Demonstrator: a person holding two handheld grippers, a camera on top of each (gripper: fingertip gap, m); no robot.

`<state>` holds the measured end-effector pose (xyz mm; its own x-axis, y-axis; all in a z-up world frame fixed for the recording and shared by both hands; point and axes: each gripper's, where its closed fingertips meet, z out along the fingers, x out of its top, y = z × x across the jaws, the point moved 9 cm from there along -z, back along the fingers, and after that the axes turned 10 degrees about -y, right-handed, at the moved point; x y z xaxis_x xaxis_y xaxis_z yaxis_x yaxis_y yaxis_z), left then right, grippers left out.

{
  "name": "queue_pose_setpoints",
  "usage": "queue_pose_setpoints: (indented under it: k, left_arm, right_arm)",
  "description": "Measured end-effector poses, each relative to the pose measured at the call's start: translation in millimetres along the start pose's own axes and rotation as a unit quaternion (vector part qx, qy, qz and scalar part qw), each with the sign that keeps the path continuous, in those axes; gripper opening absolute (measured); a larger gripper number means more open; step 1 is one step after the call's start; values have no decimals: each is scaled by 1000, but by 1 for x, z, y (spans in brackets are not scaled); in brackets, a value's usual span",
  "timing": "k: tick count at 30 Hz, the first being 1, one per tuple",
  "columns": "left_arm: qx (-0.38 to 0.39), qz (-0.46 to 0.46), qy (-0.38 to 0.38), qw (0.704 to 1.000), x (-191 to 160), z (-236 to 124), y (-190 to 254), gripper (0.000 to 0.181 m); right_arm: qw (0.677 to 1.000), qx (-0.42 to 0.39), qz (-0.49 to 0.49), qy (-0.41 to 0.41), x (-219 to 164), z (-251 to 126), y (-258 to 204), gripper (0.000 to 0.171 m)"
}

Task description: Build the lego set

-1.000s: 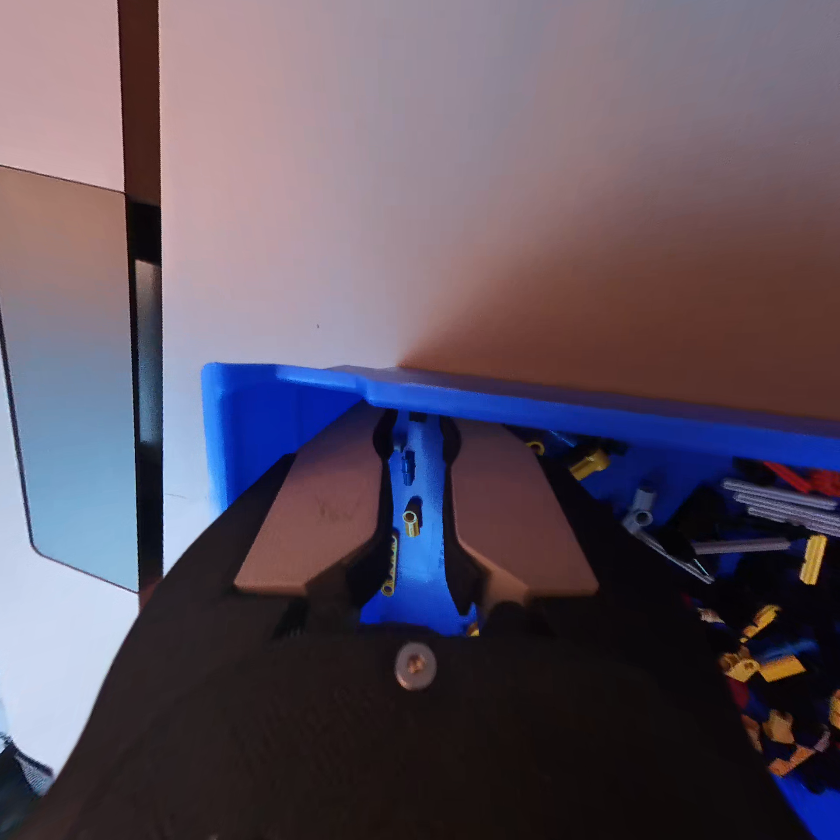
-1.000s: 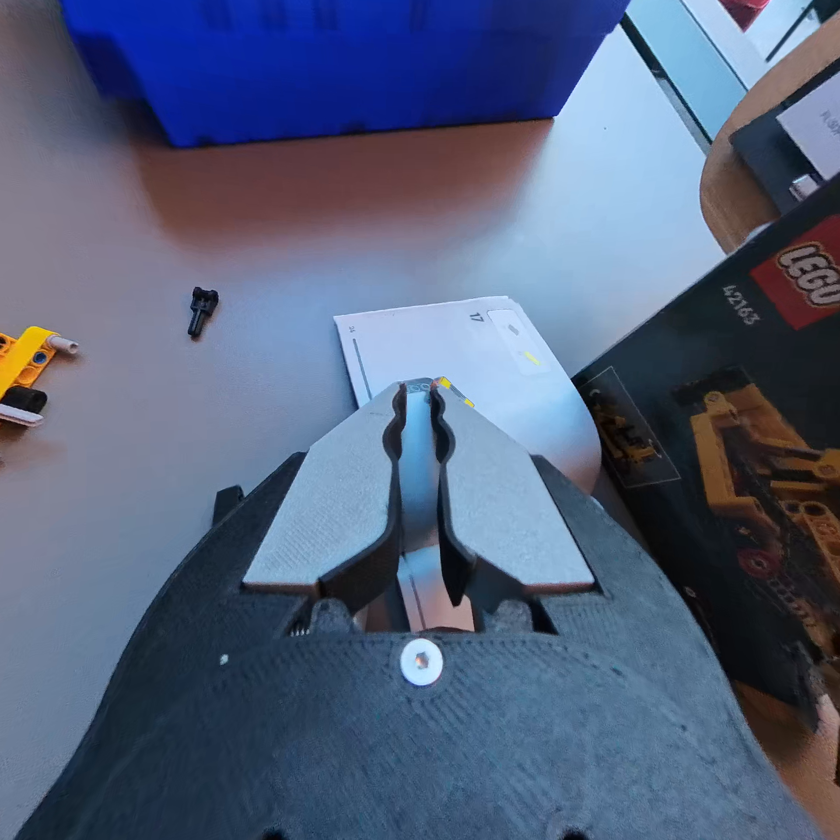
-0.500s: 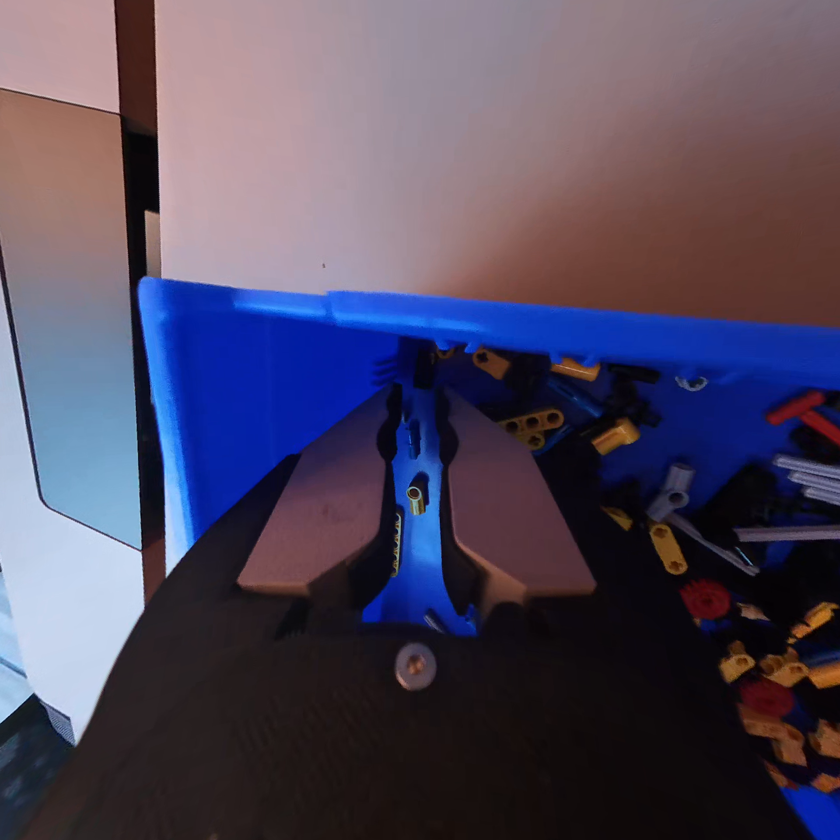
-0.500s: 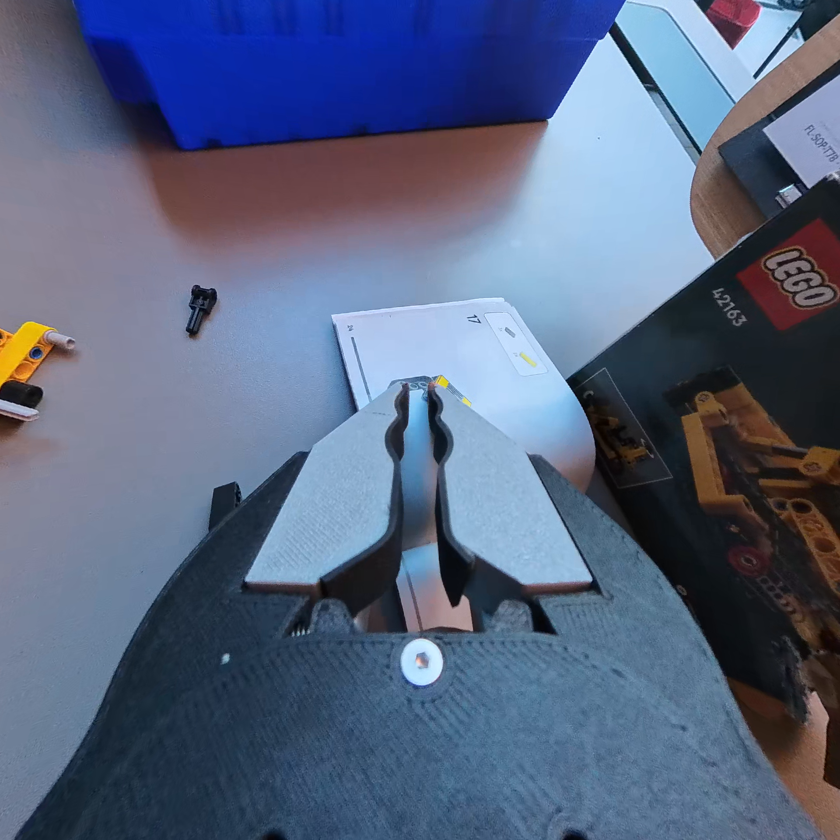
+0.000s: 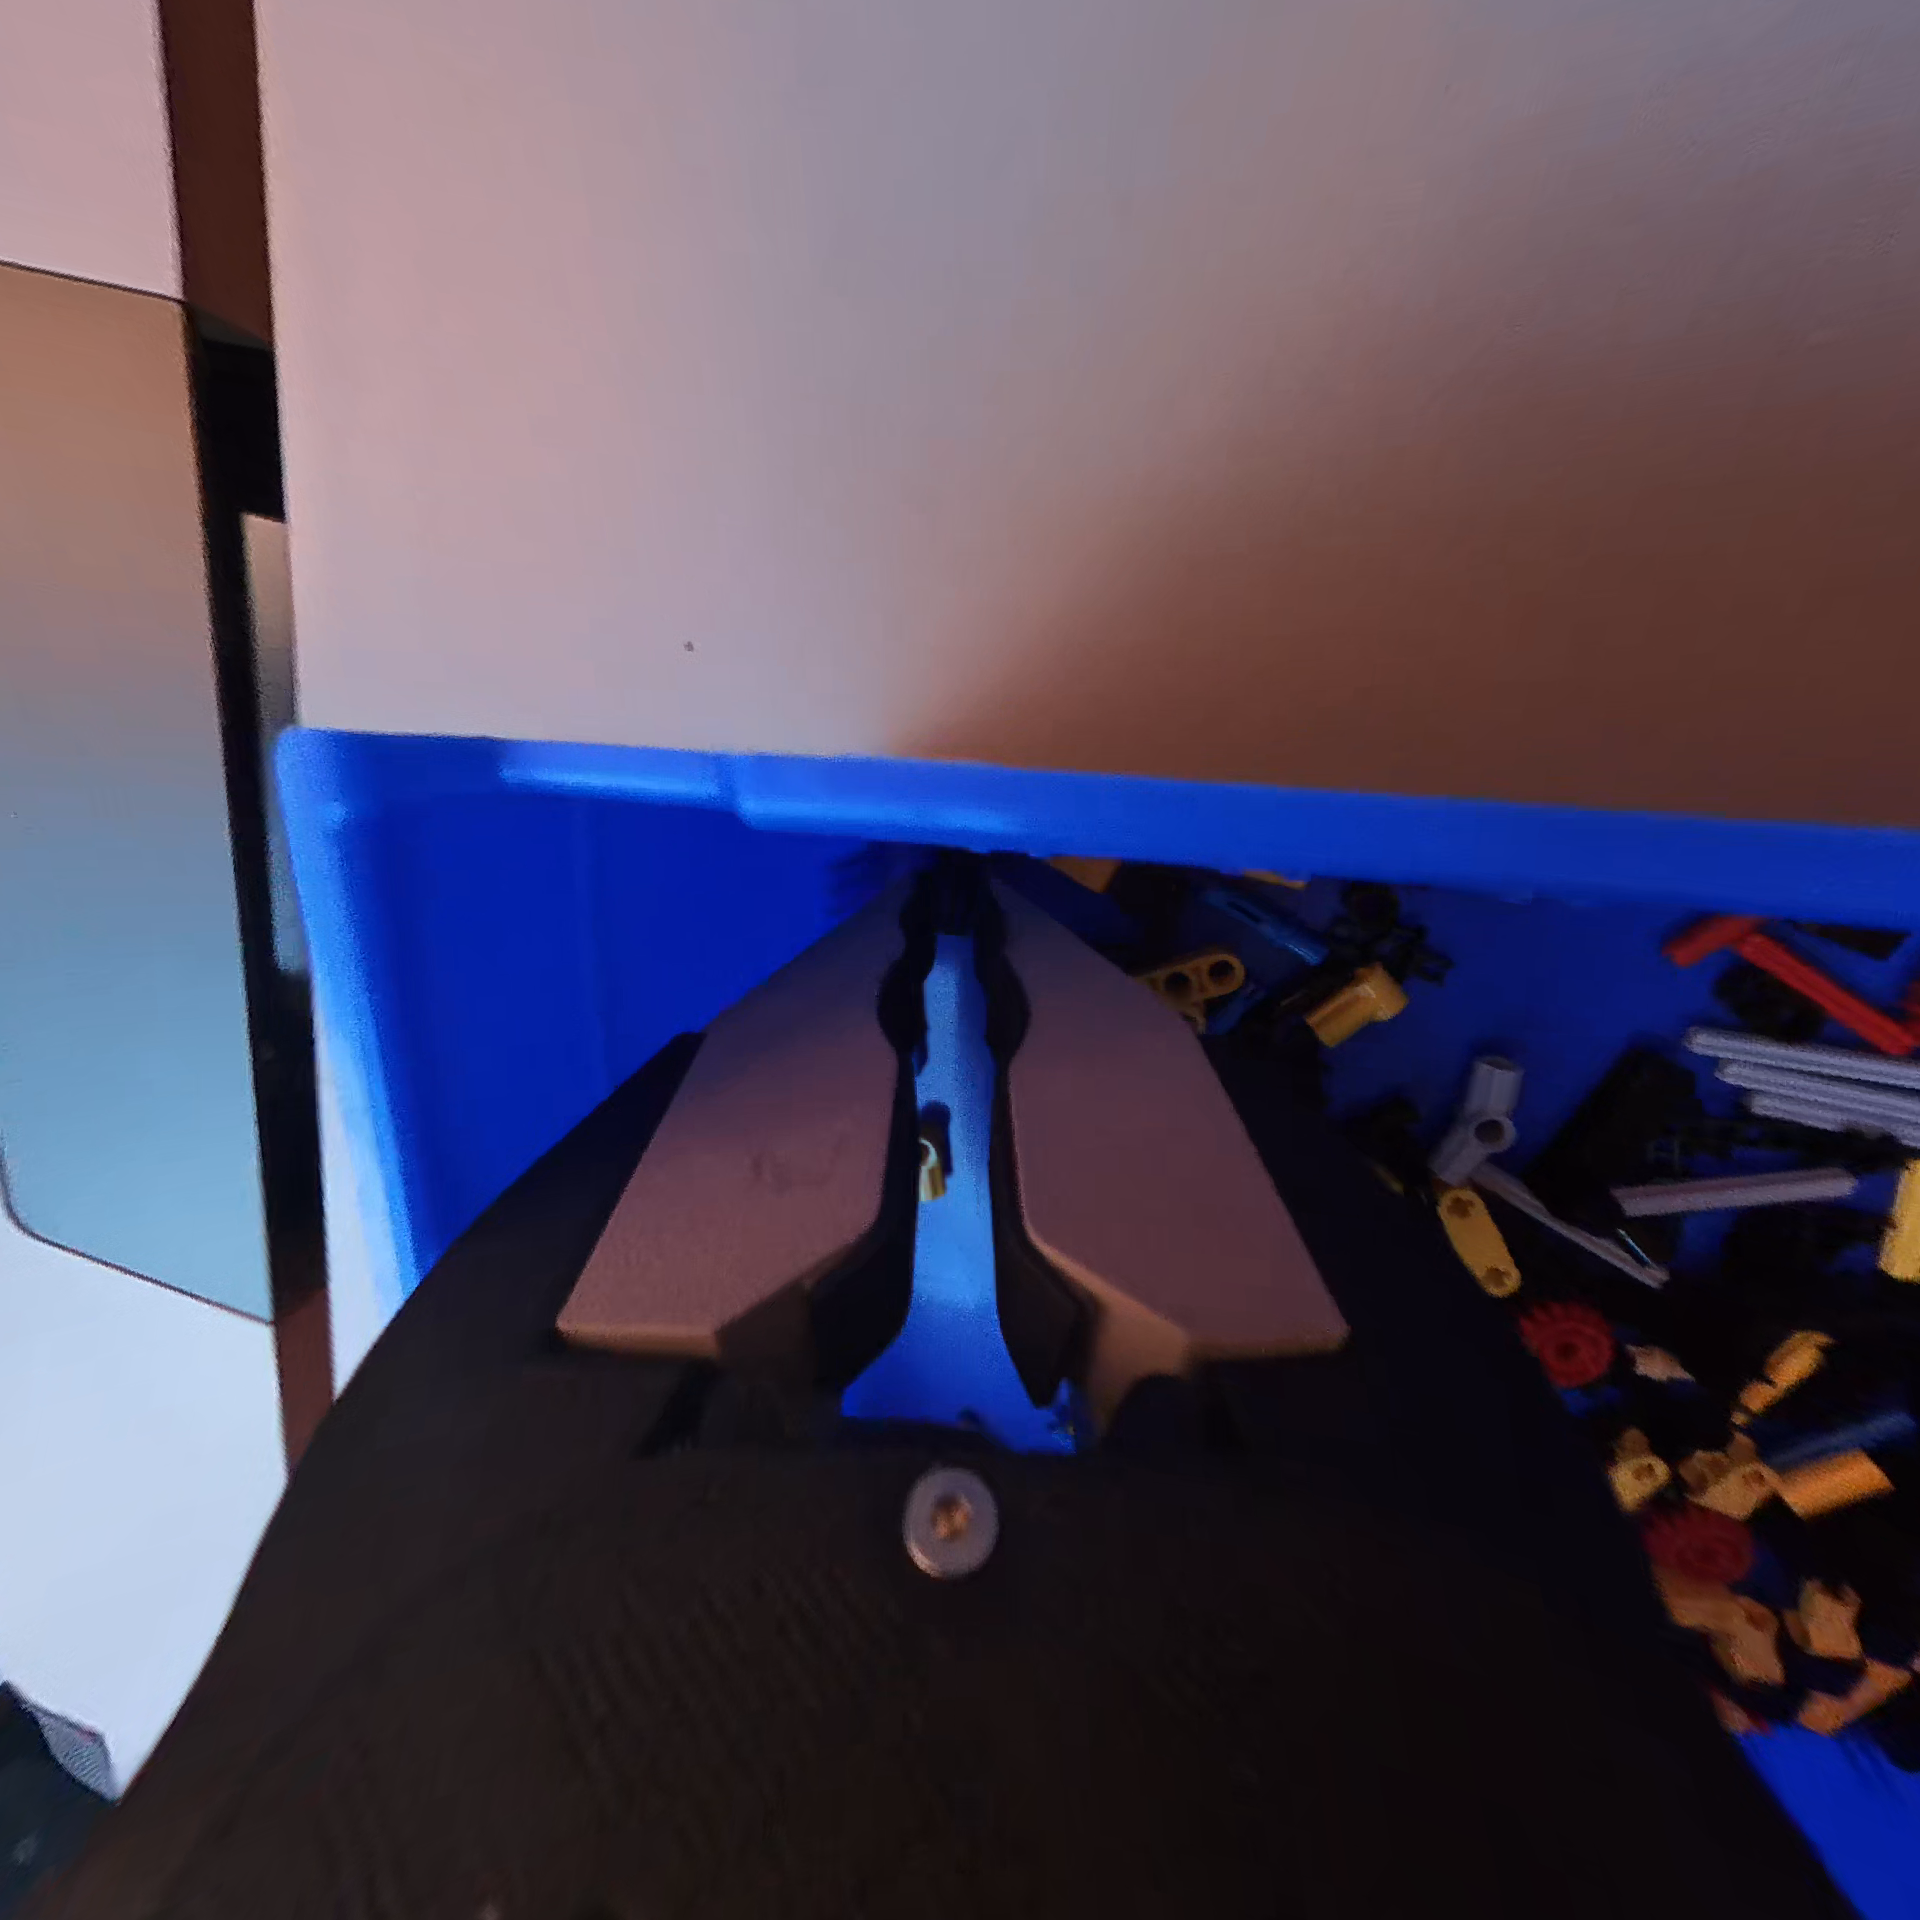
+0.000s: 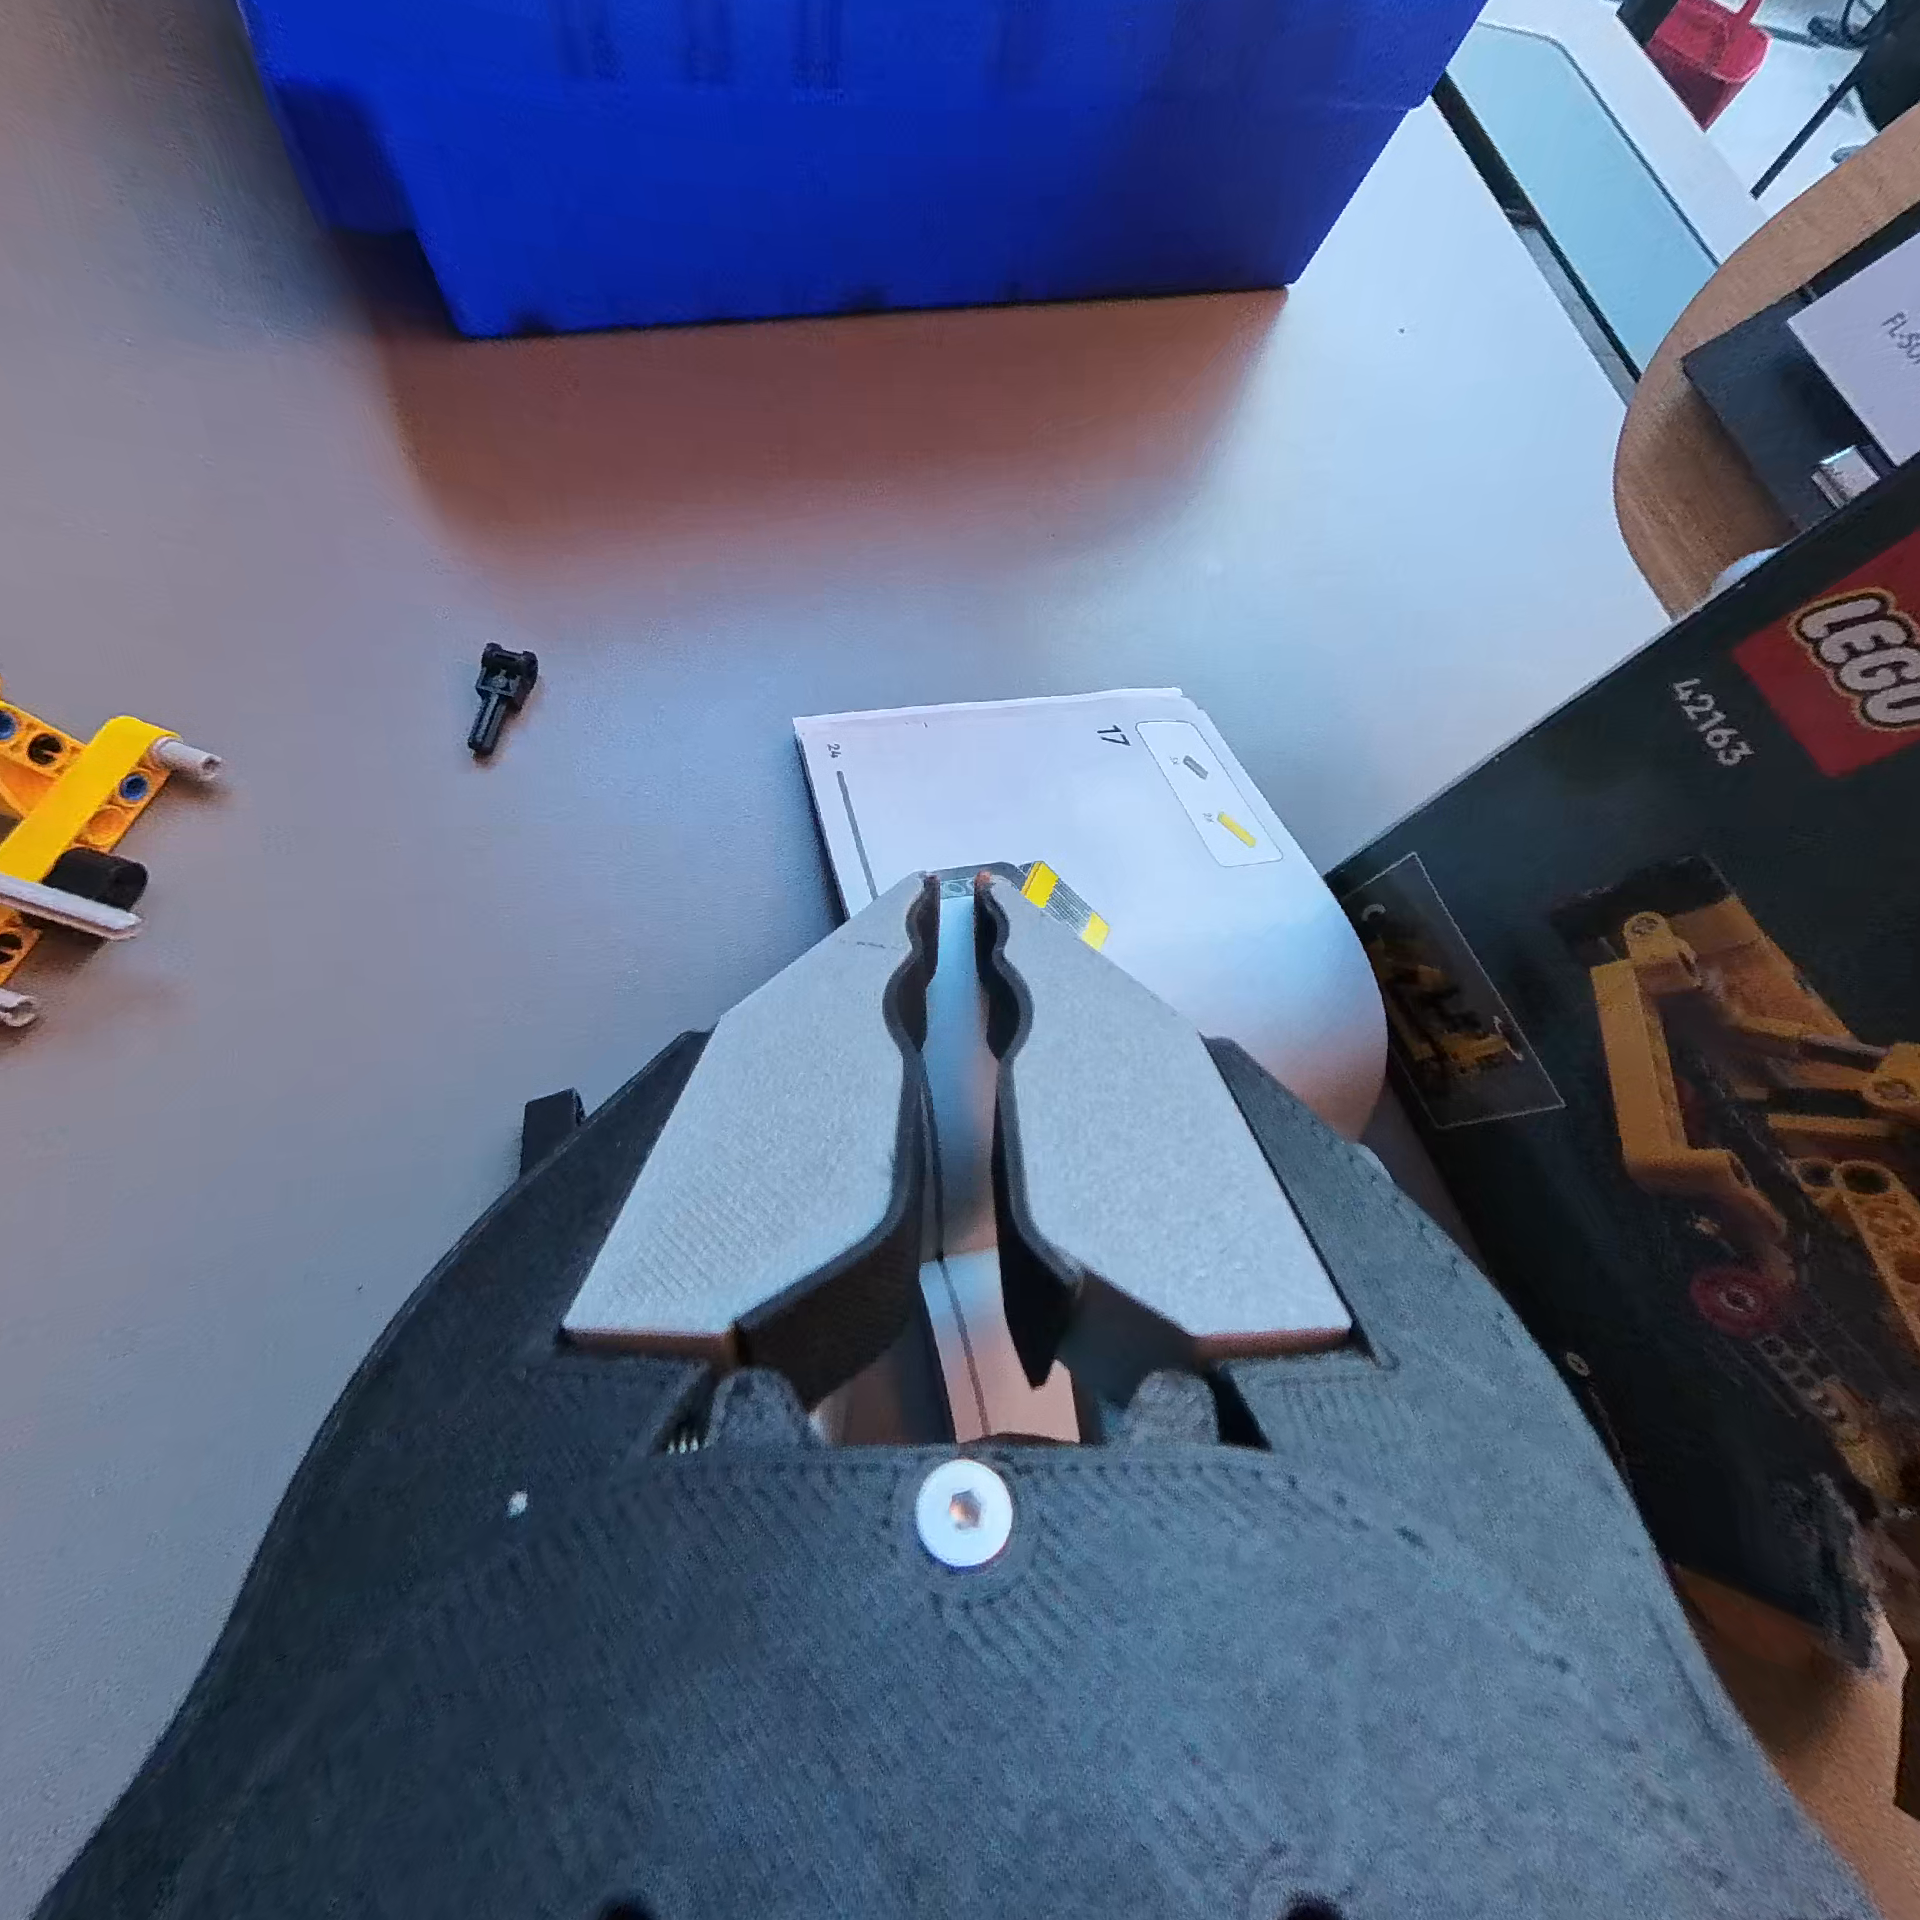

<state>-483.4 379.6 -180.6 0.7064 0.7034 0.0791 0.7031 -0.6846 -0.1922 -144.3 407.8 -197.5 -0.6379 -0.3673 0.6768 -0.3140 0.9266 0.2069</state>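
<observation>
My left gripper (image 5: 951, 899) reaches into the blue bin (image 5: 1247, 821) near its far left corner. Its jaws are closed on a small black piece (image 5: 948, 883) at the tips, close under the far wall. Loose lego pieces (image 5: 1714, 1143) in yellow, black, grey and red fill the bin to the right. My right gripper (image 6: 956, 883) hovers over the open instruction booklet (image 6: 1039, 790), its jaws nearly together and empty. A partly built yellow assembly (image 6: 62, 821) lies at the left edge. A black pin (image 6: 499, 698) lies on the table between the two.
The blue bin (image 6: 831, 156) stands at the back of the grey table in the right wrist view. The black lego box (image 6: 1714, 1039) lies to the right of the booklet. A round wooden table (image 6: 1683, 488) with a black folder is beyond it. A small black part (image 6: 549, 1117) lies beside my right gripper. The grippers' ends are close to 25 cm from one another.
My left gripper has pushed forward to the bin's far wall and its jaws have narrowed onto the black piece. My right gripper has stayed over the booklet, shifting only slightly.
</observation>
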Motion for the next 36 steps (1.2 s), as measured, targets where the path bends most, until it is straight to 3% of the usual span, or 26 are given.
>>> queue_pose_setpoints:
  k: [4, 8, 11, 18, 36]
  left_arm:
    - [-31, 10, -13, 999, -6, -3, 5, 4]
    - [-15, 6, -12, 1000, -14, -7, 5, 4]
    - [-25, -18, 20, 999, -15, -12, 2, 11]
    - [-23, 0, -7, 1000, -10, -4, 4, 19]
    - [-56, -33, -9, 998, -16, -2, -2, 5]
  right_arm:
    - [1000, 1, 0, 0, -1, -1, 0, 3]
    - [1000, 4, -3, 3, -1, -2, -1, 3]
    - [1000, 5, -3, 2, -1, -2, -1, 3]
    - [1000, 3, -5, 2, -1, -4, -1, 3]
    - [1000, 9, -9, 2, -2, -5, -3, 0]
